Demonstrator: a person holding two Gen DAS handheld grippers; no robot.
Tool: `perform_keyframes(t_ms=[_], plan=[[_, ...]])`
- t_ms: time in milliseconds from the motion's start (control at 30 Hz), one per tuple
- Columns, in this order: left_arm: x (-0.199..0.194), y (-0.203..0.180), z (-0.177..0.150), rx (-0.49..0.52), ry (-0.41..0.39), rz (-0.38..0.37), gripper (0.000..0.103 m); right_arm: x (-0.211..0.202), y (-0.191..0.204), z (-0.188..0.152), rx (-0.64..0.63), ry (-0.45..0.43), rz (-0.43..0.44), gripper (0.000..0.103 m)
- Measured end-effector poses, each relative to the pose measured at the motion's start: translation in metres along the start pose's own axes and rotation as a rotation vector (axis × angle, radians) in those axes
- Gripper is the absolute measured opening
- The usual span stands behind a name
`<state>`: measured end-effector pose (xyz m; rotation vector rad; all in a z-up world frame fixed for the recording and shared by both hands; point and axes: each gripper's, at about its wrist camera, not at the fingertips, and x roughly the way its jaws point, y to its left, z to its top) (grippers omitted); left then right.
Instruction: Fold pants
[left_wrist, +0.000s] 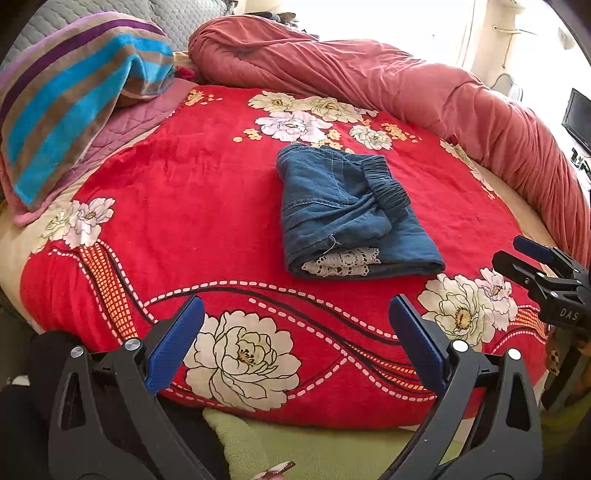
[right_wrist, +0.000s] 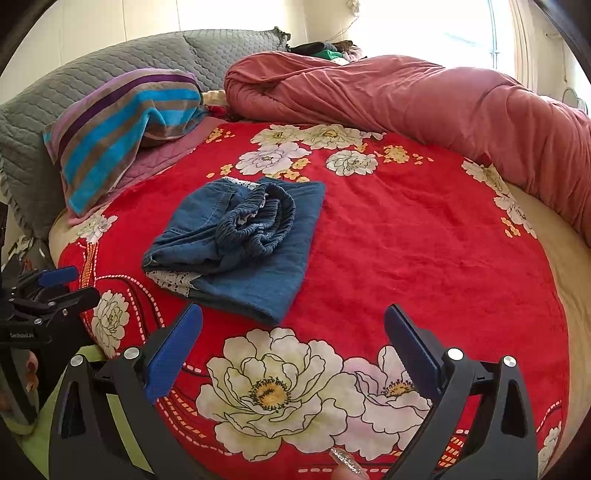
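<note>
Both claws, left (left_wrist: 295, 332) and right (right_wrist: 293, 341), hang wide open and empty over the near edge of the red blanket (left_wrist: 207, 192), well short of the cloth. On the blanket's middle lie the pants (left_wrist: 347, 210), folded into a thick blue block with the waistband (right_wrist: 258, 225) bunched on top and lace (left_wrist: 341, 262) peeping out. Any further nudge could catch that loose waistband and spill the stack, I judge.

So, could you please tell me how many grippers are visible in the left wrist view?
2. The left gripper fills the bottom foreground, jaws spread open. The right gripper pokes in at the right edge, beside the folded pants, partly cut off by the frame.
</note>
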<state>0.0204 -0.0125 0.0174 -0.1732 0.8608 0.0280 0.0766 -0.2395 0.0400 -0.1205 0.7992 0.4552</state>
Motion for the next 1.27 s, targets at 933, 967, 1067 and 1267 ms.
perform_keyframes(t_ms=[933, 967, 1067, 1267], plan=[[0.019, 0.049, 0.008, -0.142, 0.055, 0.059, 0.093, -0.003, -0.043, -0.005, 0.107, -0.024, -0.117, 0.098], [0.02, 0.056, 0.011, -0.151, 0.054, 0.068, 0.093, -0.003, -0.055, -0.006, 0.132, -0.027, -0.14, 0.098], [0.032, 0.087, 0.03, -0.206, 0.048, 0.154, 0.094, -0.002, -0.1, -0.011, 0.223, -0.034, -0.228, 0.098], [0.079, 0.204, 0.074, -0.487, 0.094, 0.366, 0.093, -0.003, -0.21, -0.015, 0.45, -0.044, -0.468, 0.098]])
